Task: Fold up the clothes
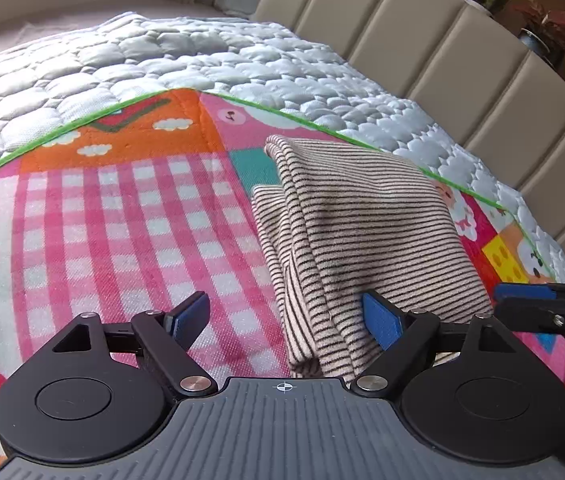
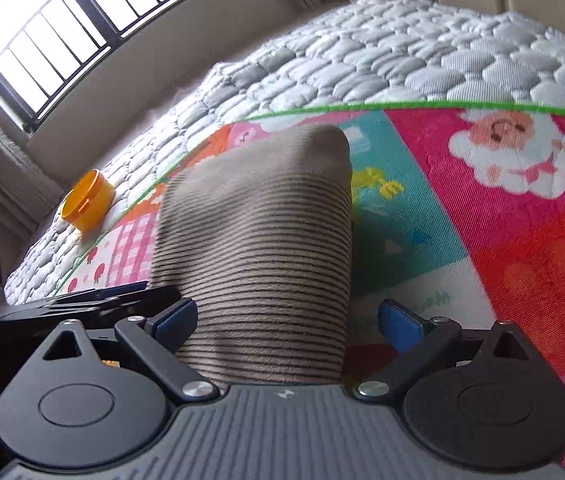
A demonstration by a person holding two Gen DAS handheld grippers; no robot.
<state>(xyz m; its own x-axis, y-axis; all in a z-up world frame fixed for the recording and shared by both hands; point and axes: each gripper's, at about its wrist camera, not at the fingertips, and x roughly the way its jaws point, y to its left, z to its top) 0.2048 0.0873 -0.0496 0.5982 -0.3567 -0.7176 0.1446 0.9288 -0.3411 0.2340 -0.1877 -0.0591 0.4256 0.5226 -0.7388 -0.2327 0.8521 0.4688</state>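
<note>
Flanking striped garment (image 1: pixel 354 232): play mat (image 1: pixel 122 208), perhaps a yellow tub (image 2: pixel 88 200).

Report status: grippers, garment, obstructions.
Left gripper open, right gripper open. Striped garment bunched on play mat, between both jaws, ungripped. Orange cup off mat.
</note>
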